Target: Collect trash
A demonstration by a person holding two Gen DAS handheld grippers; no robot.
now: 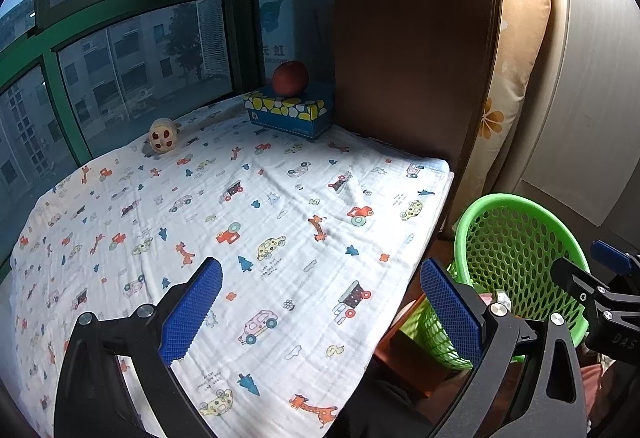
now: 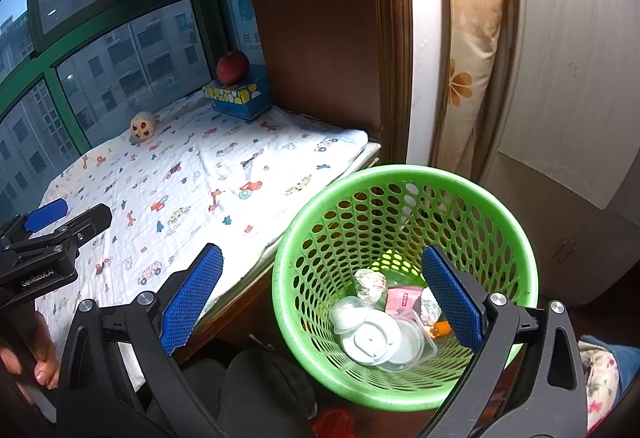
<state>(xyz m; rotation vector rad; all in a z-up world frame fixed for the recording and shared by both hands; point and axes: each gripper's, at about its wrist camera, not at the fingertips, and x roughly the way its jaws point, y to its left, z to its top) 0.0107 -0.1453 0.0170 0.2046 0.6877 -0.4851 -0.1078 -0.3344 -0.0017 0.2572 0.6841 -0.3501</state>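
Only your right wrist view shows the trash (image 2: 380, 322) inside the green basket (image 2: 404, 178); both grippers' fingers (image 1: 192, 312) (image 2: 192, 298) are spread wide, holding nothing.

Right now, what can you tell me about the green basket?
The green basket is round, looks like plastic, and has a solid rim above walls and a bottom pierced with holes. It stands upright and open beside the bed's corner, on what seems a low wooden surface. Inside lie crumpled foil balls, a pink packet and clear lids. The right gripper, open, hangs over it.
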